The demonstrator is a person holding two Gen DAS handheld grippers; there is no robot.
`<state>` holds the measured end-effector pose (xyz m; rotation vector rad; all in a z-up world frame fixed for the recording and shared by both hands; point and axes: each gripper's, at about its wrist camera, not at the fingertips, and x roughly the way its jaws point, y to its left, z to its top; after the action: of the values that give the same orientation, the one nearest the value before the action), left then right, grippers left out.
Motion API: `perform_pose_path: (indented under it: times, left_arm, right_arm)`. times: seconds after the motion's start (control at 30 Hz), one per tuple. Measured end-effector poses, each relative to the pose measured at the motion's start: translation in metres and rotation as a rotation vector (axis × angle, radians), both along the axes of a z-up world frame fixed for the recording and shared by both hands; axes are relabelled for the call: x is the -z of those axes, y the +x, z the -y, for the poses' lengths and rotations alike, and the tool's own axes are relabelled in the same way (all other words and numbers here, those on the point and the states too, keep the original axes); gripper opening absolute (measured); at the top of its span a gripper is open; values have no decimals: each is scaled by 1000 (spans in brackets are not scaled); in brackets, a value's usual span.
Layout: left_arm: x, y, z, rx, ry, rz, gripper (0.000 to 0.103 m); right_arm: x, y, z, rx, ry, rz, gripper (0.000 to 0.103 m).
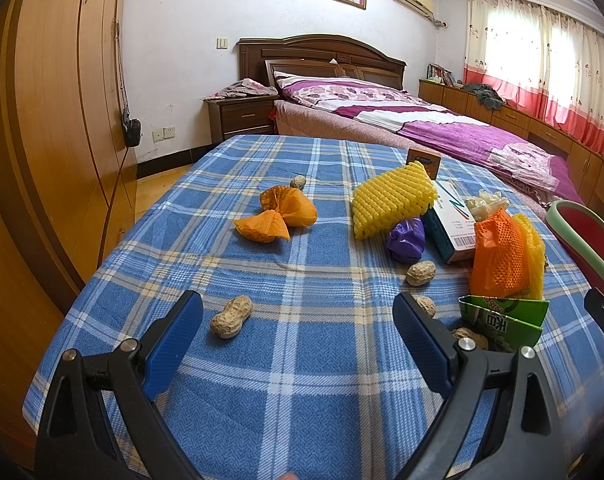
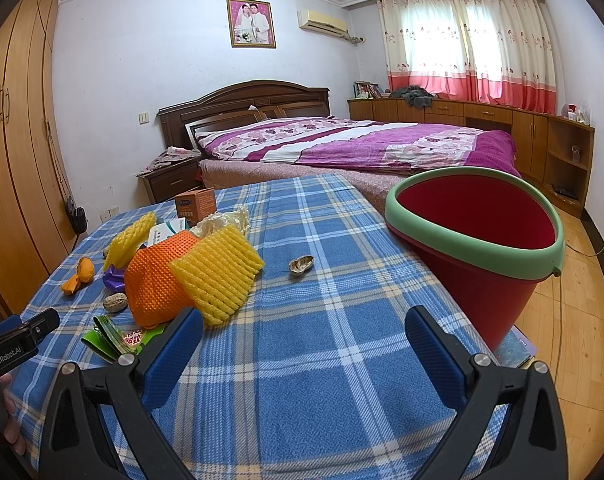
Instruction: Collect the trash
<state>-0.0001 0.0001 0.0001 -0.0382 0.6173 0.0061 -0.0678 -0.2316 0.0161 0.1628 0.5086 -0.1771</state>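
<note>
Behind the table (image 2: 302, 380), covered in blue plaid cloth, we see a bed (image 2: 362, 144) and a wardrobe (image 1: 54, 120). A red bucket (image 2: 478, 256) with a green rim sits at the table's right edge. The trash lies left of it: yellow foam nets (image 1: 390, 204), an orange foam net (image 1: 498, 256), an orange wrapper (image 1: 278, 216), a purple wrapper (image 1: 406, 240), a white-green box (image 1: 450, 232), a green carton (image 1: 502, 320) and peanut shells (image 1: 230, 316). We read "GenRobot.AI" on the left tool (image 1: 298, 340), seen from the right wrist. Both it and the right tool (image 2: 304, 352) stand wide open, gripping nothing above the cloth.
</note>
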Motion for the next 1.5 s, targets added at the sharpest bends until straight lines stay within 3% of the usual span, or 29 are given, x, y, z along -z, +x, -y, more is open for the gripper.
perform_pose_path:
  times: [0.93,1.3,1.5]
  left_arm:
    - [5,-4,5,4,-14,-12,95]
    - [-5,17,-2,52,18,-66,94]
    - [-17,42,-13,65,-1,-97,92]
  right_arm:
    - [-1,2,-1,-11,0,-22,103]
    - [-16,16,0,-37,-17,-54,103]
    - [-24,35,0,-75,35,-117,103]
